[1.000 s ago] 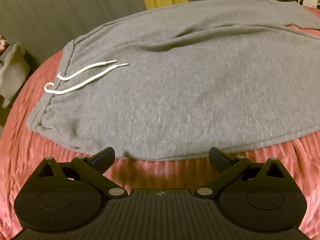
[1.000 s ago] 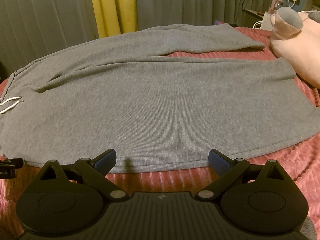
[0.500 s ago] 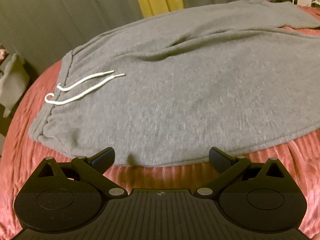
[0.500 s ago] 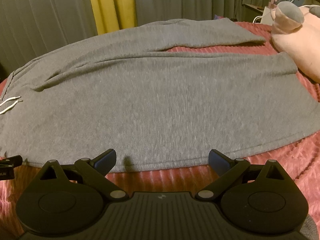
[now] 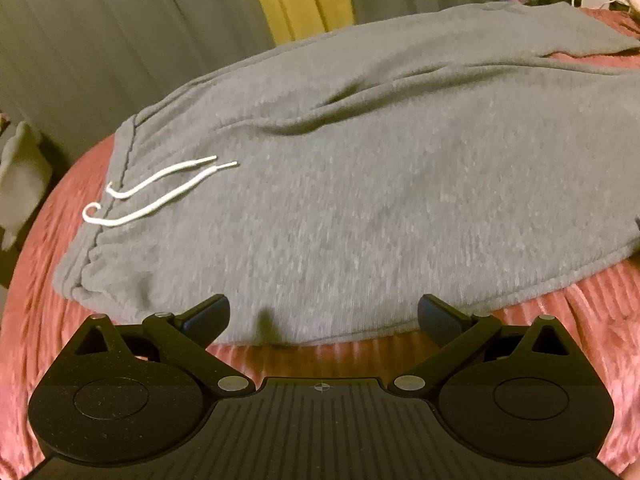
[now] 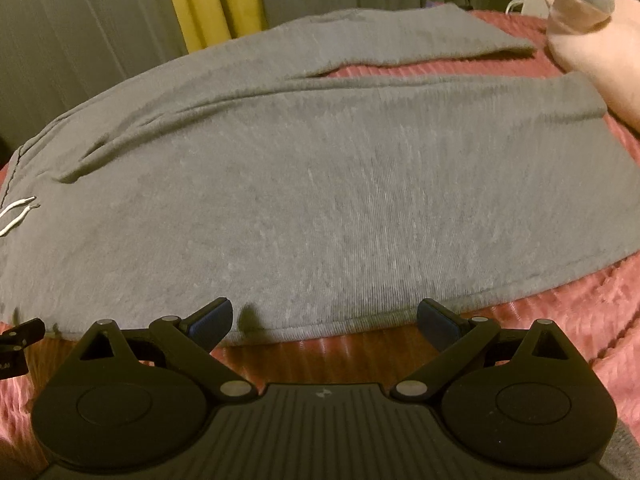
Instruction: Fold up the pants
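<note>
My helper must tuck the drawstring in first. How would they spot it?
Grey sweatpants lie spread over the pink ribbed bedspread. At their gathered waistband end, nearest the grey curtains, lies the drawstring: two thin white cords, the only white thing on the grey cloth.

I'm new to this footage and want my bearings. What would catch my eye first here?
The grey pants fill both views, spread flat across a red ribbed bedspread, with legs running right. The white drawstring stands out at the waistband on the left. In front, the left gripper and right gripper both sit open at the pants' near edge, and a yellow curtain glows between grey ones behind.
</note>
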Demonstrator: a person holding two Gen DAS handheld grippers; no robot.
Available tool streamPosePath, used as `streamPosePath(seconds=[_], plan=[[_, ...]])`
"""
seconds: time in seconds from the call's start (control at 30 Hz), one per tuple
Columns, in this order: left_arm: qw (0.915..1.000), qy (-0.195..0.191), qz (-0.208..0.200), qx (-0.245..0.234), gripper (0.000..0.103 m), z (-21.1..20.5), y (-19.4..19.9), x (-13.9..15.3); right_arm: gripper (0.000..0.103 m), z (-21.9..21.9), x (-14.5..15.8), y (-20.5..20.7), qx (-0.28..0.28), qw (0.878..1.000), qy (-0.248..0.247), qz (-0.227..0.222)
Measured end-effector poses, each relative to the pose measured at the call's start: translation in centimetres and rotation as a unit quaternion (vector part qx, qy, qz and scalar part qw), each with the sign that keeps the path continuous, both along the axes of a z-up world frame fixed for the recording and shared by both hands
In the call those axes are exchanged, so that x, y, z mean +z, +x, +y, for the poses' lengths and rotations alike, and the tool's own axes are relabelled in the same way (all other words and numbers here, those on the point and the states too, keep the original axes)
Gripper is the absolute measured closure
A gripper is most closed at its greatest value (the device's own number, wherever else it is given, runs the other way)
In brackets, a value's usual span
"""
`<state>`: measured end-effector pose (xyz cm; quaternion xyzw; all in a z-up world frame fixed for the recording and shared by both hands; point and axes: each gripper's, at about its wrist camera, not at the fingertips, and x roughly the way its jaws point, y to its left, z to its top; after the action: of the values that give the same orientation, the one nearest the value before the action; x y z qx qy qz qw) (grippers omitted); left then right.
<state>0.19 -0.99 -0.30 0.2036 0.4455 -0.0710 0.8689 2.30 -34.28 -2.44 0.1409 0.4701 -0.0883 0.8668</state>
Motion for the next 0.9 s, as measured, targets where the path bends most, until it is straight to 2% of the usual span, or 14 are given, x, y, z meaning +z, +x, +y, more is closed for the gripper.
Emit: streamPosePath(seconds=[0.47,0.67,0.8,0.9], plan=[[1.0000,-0.002,-0.006,0.000,0.000,-0.1,0.1,0.3,0.004,-0.2,-0.4,0.4,0.000,1.000,0.011,0.006],[0.9998,-0.017,0.007,-0.004,0.000,-0.1,0.2,0.4,0.004,-0.2,-0.5,0.5,0.000,1.000,0.012,0.007],[0.9986,-0.043,0.029,-0.006,0.000,-0.1,0.5,0.7,0.004,-0.3,-0.7,0.6,-0.001,1.000,0.016,0.008],[0.9977,-0.062,0.027,0.007,0.000,0.0,1.1,1.9,0.004,-0.5,-0.8,0.8,0.000,1.000,0.024,0.015]])
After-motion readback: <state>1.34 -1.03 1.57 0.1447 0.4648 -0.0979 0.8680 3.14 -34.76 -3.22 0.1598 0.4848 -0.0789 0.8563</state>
